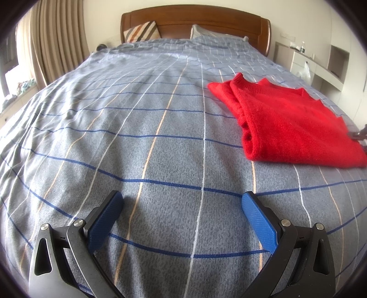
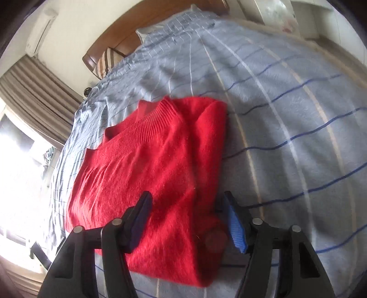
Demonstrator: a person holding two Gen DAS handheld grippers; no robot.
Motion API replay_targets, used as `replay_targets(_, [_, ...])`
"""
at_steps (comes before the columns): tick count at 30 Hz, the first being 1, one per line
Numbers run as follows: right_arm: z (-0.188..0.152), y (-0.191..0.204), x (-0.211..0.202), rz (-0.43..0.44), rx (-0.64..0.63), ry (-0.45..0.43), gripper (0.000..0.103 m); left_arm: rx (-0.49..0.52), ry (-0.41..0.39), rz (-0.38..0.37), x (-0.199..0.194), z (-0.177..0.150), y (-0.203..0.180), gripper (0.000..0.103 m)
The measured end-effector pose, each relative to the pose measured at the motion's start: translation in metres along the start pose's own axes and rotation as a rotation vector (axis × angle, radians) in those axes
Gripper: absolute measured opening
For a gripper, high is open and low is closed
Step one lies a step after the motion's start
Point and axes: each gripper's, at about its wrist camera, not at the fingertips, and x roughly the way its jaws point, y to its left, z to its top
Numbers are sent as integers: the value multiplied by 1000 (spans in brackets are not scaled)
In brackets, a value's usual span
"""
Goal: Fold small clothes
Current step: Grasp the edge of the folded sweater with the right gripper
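Red sweater (image 1: 291, 121) folded into a rectangle, lying flat on the checked bedspread (image 1: 146, 128), ahead and to the right of the left tongs (image 1: 182, 204). Left tongs released, blue pads (image 1: 259, 220) spread wide, nothing between them, hovering over bare bedspread well apart from the sweater. Right tongs (image 2: 187, 220) also released, jaws apart, straddling the sweater's (image 2: 156, 165) near right corner; contact with the knit unclear. Ribbed collar at the far end from the right tongs. Striped cushion (image 1: 142, 32) and wooden headboard (image 1: 195, 20) far ahead. Curtain (image 1: 57, 43) at far left.
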Motion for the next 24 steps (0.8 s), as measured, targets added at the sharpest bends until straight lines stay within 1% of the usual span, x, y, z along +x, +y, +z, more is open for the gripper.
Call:
replay_targets(1, [1,5,3,-29,-6,5,11,17,28,-12,-3,3,2,102])
replay_targets(2, [2,14,0,-41,-26,-4,11,27,40,-15,-8,4,6,102])
replay_targets(4, [5,42,-14,-39,-94,-37,11,25,8,0,-22,0,15,102])
replay_targets(5, [9,58,-23,-18,-117,-49,11,21,-12,8,-27,-4,21,102])
replay_targets(7, [12,93,-35,31,-167,-66,11,-3,-17,31,-24,-15,32,102])
replay_targets(8, [13,111,-36,46,-194,-64,11,-36,-23,20,-20,-23,39,103])
replay_targets(9, [14,130,-33,58,-222,-54,11,-69,-57,-7,-21,-30,44,103])
replay_targets(10, [14,149,-26,66,-246,-39,11,-82,-88,-15,-23,-33,46,103])
replay_targets(12, [11,184,-5,75,-294,-10,11,-66,-76,2,-20,-30,42,103])
replay_targets(14, [5,218,20,73,-356,14,11,-49,-84,11,-19,-32,39,103])
replay_targets(17, [-5,261,60,87,-405,54,11,-54,-92,-2,-18,-31,41,103])
replay_targets(18, [-13,270,67,84,-426,65,11,-55,-94,-4,-18,-31,41,103])
replay_targets(19, [-19,282,79,72,-456,76,11,-55,-96,-4,-18,-31,41,103])
replay_targets(21, [-34,300,101,12,-527,103,11,-51,-100,1,-19,-33,41,103])
replay_targets(22, [-39,303,111,3,-538,139,19,-51,-101,1,-18,-33,41,103])
replay_targets(23, [-43,303,122,29,-518,194,31,-51,-102,1,-19,-33,41,103])
replay_targets(24, [-45,298,122,72,-488,225,36,-51,-102,0,-19,-33,41,103])
